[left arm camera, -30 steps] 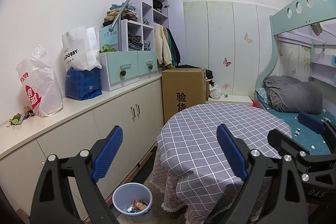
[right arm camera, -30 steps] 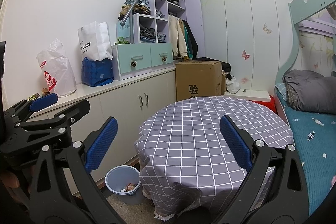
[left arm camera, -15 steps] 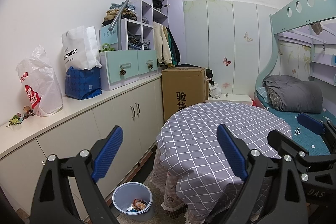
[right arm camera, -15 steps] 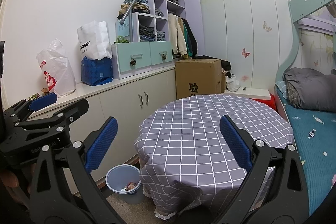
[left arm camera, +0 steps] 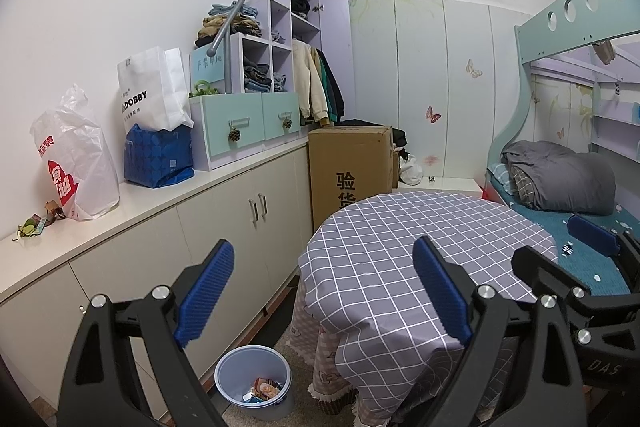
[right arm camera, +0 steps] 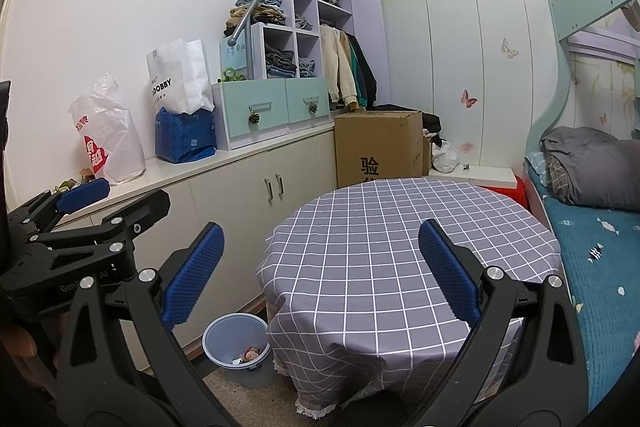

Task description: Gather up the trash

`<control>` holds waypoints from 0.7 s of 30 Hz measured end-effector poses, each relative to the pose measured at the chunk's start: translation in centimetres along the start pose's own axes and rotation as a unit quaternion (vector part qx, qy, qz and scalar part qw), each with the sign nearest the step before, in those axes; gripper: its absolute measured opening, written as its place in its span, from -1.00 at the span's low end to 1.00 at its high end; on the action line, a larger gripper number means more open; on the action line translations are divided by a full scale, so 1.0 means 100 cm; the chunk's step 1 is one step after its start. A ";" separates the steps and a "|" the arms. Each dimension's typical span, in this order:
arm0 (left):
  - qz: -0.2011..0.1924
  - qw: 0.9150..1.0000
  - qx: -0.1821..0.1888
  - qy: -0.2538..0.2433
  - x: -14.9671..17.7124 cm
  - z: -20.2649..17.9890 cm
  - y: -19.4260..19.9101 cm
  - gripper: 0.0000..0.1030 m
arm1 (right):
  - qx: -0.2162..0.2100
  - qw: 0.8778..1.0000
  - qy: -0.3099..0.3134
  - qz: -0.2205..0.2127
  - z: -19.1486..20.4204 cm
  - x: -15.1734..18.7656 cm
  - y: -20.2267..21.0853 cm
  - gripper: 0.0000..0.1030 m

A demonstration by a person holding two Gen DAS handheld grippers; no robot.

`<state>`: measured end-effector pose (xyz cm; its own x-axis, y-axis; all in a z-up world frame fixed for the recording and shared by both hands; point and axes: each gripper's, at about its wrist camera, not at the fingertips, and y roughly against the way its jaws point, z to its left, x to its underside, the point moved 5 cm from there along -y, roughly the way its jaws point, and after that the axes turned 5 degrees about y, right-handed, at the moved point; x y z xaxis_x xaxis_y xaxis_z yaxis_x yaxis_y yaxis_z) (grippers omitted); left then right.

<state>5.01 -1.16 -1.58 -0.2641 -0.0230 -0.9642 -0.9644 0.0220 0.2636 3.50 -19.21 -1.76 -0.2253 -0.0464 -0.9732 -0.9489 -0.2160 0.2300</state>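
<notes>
A pale blue waste bin (left arm camera: pixel 253 381) (right arm camera: pixel 236 347) stands on the floor between the cabinets and the round table, with crumpled wrappers (left arm camera: pixel 265 387) (right arm camera: pixel 251 354) inside. My left gripper (left arm camera: pixel 322 295) is open and holds nothing, raised in front of the table's left edge above the bin. My right gripper (right arm camera: pixel 320 267) is open and holds nothing, facing the table (right arm camera: pixel 408 239) with its grey checked cloth. Small scraps (left arm camera: pixel 34 225) lie on the countertop at the far left, beside a white plastic bag (left arm camera: pixel 74 163). Each gripper appears at the edge of the other's view.
Low white cabinets (left arm camera: pixel 224 227) run along the left wall, carrying a paper bag (left arm camera: pixel 154 89), a blue bag (left arm camera: pixel 158 157) and teal drawers (left arm camera: pixel 244 123). A cardboard box (left arm camera: pixel 350 167) stands behind the table. A bunk bed (left arm camera: pixel 560 183) with a grey duvet fills the right side.
Both grippers have drifted slightly; the scene sits almost the same. Both stay open.
</notes>
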 end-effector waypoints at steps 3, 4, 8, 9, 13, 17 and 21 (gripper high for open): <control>0.001 1.000 0.000 0.000 0.001 0.001 0.000 0.73 | 0.000 1.000 0.000 0.000 0.000 0.000 0.000 0.86; 0.001 1.000 -0.001 0.000 0.001 0.001 -0.001 0.73 | 0.000 1.000 -0.001 0.001 0.000 0.001 -0.001 0.86; 0.004 1.000 -0.004 -0.003 0.001 0.003 -0.006 0.73 | -0.004 1.000 -0.007 0.002 -0.002 0.002 -0.004 0.86; 0.005 1.000 -0.004 -0.004 0.001 0.003 -0.007 0.73 | -0.005 1.000 -0.008 0.002 -0.002 0.002 -0.005 0.86; 0.012 1.000 -0.010 -0.009 0.001 0.001 -0.017 0.73 | -0.008 1.000 -0.016 0.001 -0.006 0.004 -0.013 0.86; 0.020 1.000 -0.014 -0.011 0.003 -0.003 -0.029 0.73 | -0.009 1.000 -0.027 0.008 -0.017 0.009 -0.025 0.86; 0.039 0.999 -0.019 -0.012 0.007 -0.011 -0.051 0.73 | -0.001 0.999 -0.040 0.024 -0.035 0.020 -0.042 0.86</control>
<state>9.68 -2.34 -3.58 -0.3383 0.0012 -0.9410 -0.9409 -0.0150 0.3383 7.80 -21.78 -4.70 -0.2870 0.0211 -0.9577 -0.9362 -0.2180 0.2757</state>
